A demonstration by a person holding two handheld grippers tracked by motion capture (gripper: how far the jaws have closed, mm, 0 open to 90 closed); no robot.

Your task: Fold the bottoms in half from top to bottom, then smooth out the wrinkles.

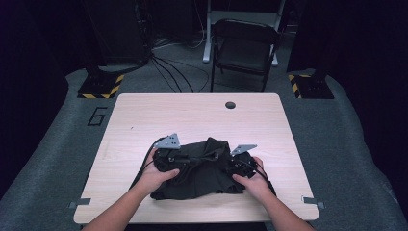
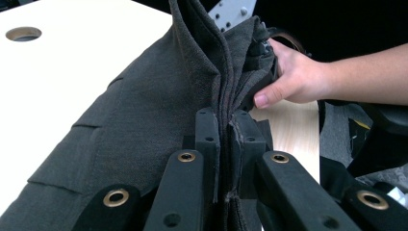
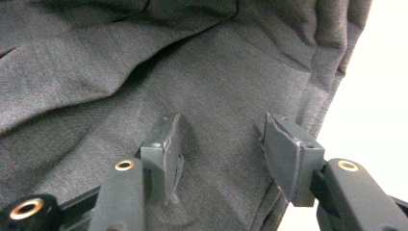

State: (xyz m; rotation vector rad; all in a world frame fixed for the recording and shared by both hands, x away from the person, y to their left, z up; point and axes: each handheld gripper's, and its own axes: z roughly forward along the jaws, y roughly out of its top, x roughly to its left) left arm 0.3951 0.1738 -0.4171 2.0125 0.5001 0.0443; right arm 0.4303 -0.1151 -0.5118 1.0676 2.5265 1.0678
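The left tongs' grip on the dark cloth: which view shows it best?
The left gripper view: the left tongs are shut on an upright fold of the dark cloth, pinched between both jaws. The high view shows the cloth bunched between the hands, with the grip itself hidden. The right gripper view shows the right tongs open against the cloth.

Left tool (image 2: 223, 132) jaws pinched together, right tool (image 3: 231, 154) jaws spread apart

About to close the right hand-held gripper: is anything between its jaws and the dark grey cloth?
Nothing visible. The right hand-held gripper has its jaws open, resting directly against the dark grey fabric garment, bare cloth between them. The left hand-held gripper is already clamped on a raised fold of it.
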